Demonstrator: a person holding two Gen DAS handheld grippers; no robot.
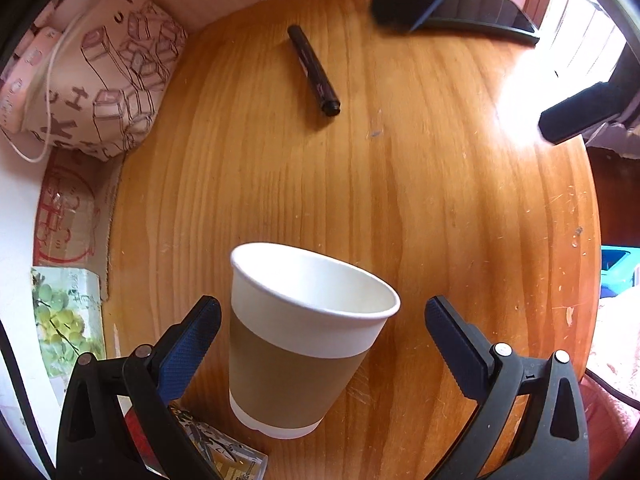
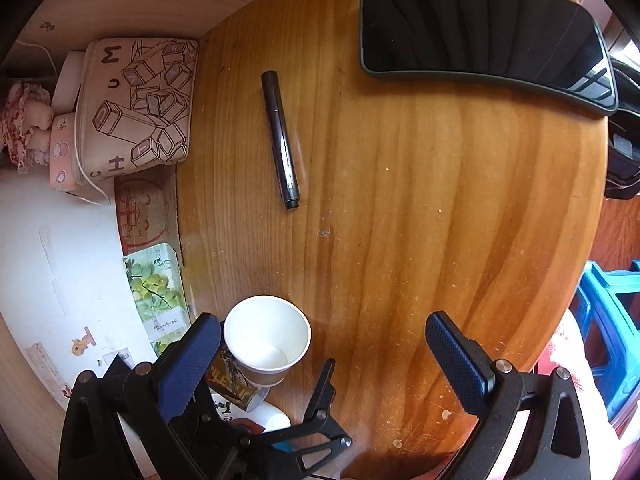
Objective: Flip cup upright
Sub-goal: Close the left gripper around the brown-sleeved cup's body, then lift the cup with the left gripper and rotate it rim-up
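A white paper cup with a brown sleeve point(image 1: 296, 344) stands mouth up on the round wooden table point(image 1: 400, 184), near its front left edge. My left gripper point(image 1: 322, 316) is open, its blue-padded fingers on either side of the cup and apart from it. The cup also shows in the right wrist view point(image 2: 266, 340), empty inside, with the left gripper's black fingers point(image 2: 320, 392) beside it. My right gripper point(image 2: 322, 334) is open and empty above the table, to the right of the cup.
A black marker point(image 1: 314, 70) lies mid-table, also in the right wrist view point(image 2: 280, 140). A dark phone point(image 2: 480, 36) lies at the far right. A patterned pouch point(image 1: 100, 76), boxes point(image 1: 66, 320) and a printed can point(image 2: 232, 388) sit off the left edge. A blue stool point(image 2: 608, 320) stands right.
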